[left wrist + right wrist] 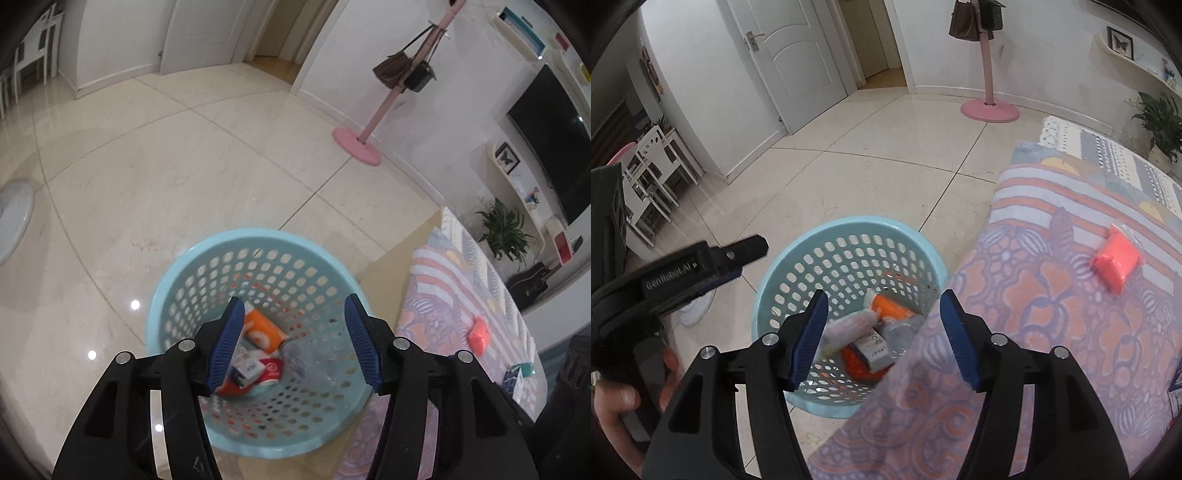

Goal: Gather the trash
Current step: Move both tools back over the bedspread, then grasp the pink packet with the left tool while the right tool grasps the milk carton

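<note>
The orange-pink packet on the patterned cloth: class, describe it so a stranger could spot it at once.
Start at the patterned cloth beside the blue basket. Partway along it lies a packet. It is the only plain orange-pink thing on the cloth.

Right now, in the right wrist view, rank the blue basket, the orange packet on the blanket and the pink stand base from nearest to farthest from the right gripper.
1. Blue basket, directly below the open right gripper.
2. Orange packet, right, on the blanket.
3. Pink stand base, far across the floor.
</note>
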`<move>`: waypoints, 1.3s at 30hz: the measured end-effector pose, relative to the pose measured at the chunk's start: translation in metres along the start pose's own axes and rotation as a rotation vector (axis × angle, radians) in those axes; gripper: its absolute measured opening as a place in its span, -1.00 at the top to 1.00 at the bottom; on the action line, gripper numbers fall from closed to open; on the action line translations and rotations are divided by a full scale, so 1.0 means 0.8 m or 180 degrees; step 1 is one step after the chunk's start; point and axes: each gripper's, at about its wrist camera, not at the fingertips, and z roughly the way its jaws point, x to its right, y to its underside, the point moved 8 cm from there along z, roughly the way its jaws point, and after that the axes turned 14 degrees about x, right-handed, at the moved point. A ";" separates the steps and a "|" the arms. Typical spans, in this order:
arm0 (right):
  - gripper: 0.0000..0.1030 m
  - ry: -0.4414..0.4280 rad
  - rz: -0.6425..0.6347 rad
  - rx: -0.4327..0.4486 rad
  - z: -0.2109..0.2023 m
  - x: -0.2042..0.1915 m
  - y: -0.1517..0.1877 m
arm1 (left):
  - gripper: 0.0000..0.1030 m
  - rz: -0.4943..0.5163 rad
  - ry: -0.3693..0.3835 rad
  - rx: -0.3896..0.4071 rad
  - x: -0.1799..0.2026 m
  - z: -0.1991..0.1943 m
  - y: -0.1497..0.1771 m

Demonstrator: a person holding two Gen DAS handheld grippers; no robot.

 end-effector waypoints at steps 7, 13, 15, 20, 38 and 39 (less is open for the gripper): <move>-0.15 0.0058 0.0037 0.0125 -0.033 0.025 -0.006 | -0.07 0.0027 0.0267 0.0277 0.038 -0.019 -0.013; -0.15 0.0201 0.0034 0.0441 -0.092 0.062 -0.031 | -0.17 0.0183 0.0580 0.0435 0.104 -0.029 -0.012; -0.15 0.0279 0.0053 0.0544 -0.112 0.080 -0.038 | -0.17 0.0301 0.0669 0.0449 0.130 -0.029 -0.005; -0.15 0.0573 0.0149 0.0795 -0.169 0.146 -0.053 | -0.20 0.0632 0.0916 0.0433 0.204 -0.025 0.023; -0.31 0.1482 0.1026 0.0779 -0.267 0.413 -0.001 | -0.52 0.1504 0.1082 -0.0198 0.347 0.095 0.146; -0.31 0.1481 0.1078 0.0723 -0.263 0.422 0.006 | -0.52 0.1514 0.1062 -0.0252 0.347 0.106 0.151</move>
